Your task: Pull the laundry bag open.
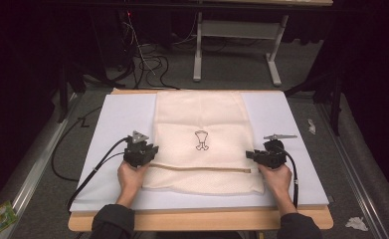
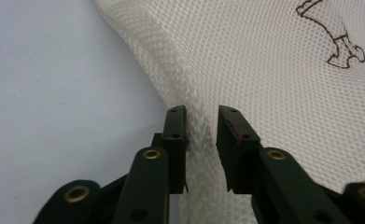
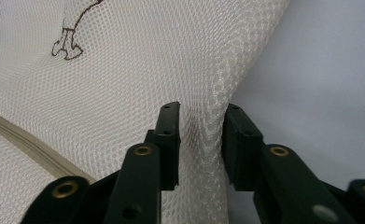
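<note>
A cream mesh bag (image 1: 200,142) lies flat in the middle of the white surface (image 1: 117,119), its zipper (image 1: 202,169) running across near the person's side and a small brown emblem (image 1: 201,140) at its centre. The left tool (image 1: 149,151) is at the bag's left edge and the right tool (image 1: 254,155) at its right edge, well apart — each with a raised fold of mesh between its jaws. In both gripper views the jaws stand a little apart, the fold (image 2: 201,135) loose between them on the left and likewise on the right (image 3: 203,135) — neither tool is pressing on the bag.
</note>
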A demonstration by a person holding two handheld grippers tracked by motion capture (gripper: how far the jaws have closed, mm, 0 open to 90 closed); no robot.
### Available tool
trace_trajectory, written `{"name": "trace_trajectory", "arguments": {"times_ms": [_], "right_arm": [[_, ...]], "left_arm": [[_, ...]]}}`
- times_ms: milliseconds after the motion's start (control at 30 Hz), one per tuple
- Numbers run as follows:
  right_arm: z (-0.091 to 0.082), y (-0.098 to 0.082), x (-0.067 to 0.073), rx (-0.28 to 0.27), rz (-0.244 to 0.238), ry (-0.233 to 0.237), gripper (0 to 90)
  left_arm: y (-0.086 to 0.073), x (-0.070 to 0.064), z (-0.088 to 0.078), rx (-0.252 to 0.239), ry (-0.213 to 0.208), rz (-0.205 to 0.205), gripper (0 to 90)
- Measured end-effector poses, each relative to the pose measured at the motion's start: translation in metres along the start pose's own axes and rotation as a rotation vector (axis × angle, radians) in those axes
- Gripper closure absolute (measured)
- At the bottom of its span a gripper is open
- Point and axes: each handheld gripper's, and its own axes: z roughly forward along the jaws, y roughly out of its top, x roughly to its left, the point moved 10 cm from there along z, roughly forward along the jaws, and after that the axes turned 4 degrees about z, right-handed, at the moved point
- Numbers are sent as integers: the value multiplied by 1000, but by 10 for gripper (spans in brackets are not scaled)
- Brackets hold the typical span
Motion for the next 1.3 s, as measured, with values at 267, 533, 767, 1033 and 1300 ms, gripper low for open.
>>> {"name": "trace_trajectory", "arguments": {"times_ms": [267, 533, 767, 1033, 1300], "right_arm": [[-7, -2, 0, -15, 1, -9, 503], [-19, -10, 2, -27, 1, 4, 457], [-27, -22, 4, -9, 7, 18, 444], [-24, -33, 4, 21, 28, 37, 439], [-16, -32, 9, 42, 35, 54, 488]], "left_arm": [[0, -9, -13, -52, 12, 52, 566], [-3, -29, -26, -106, -16, 95, 508], [-9, -44, -28, -114, -46, 106, 489], [-17, -58, -24, -108, -72, 109, 475], [-20, -65, -16, -101, -90, 95, 468]]}}
